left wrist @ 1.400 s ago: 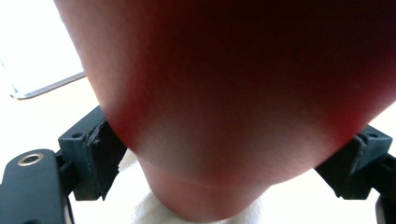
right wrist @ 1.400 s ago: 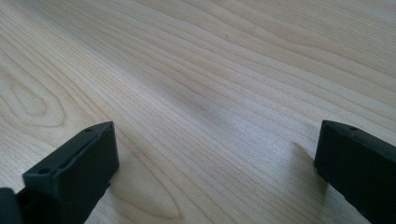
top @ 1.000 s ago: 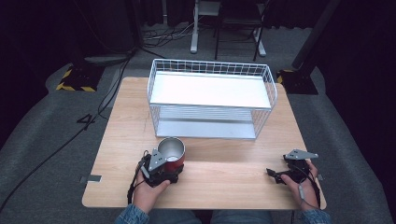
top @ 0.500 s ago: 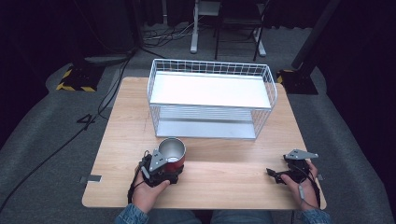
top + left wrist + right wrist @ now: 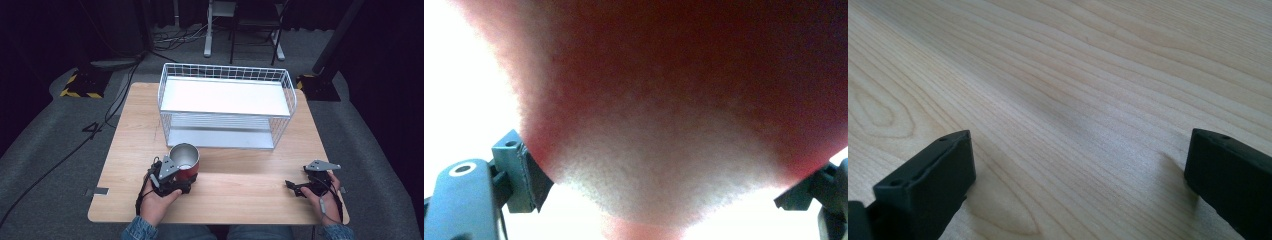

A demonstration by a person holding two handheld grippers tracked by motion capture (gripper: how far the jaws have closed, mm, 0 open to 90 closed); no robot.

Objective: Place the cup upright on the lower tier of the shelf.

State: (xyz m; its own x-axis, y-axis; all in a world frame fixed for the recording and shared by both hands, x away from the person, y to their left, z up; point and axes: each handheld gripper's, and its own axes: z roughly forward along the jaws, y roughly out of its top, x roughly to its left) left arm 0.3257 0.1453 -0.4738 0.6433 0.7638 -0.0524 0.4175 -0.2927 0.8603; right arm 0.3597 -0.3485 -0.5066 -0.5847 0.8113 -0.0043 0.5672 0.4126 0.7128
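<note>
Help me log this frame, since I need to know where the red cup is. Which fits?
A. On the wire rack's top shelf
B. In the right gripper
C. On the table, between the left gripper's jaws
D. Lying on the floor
C: the red cup stands on the wooden table in front of the wire rack, and the left gripper is closed on its red wall, seen close between the jaws in the left gripper view.

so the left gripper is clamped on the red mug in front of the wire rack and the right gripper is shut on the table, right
Not quite: the right gripper is open, not shut. The right gripper view shows its two black jaws standing wide apart over bare wooden table with nothing between them. The rest holds: the left gripper is clamped on the red mug in front of the wire rack.
</note>
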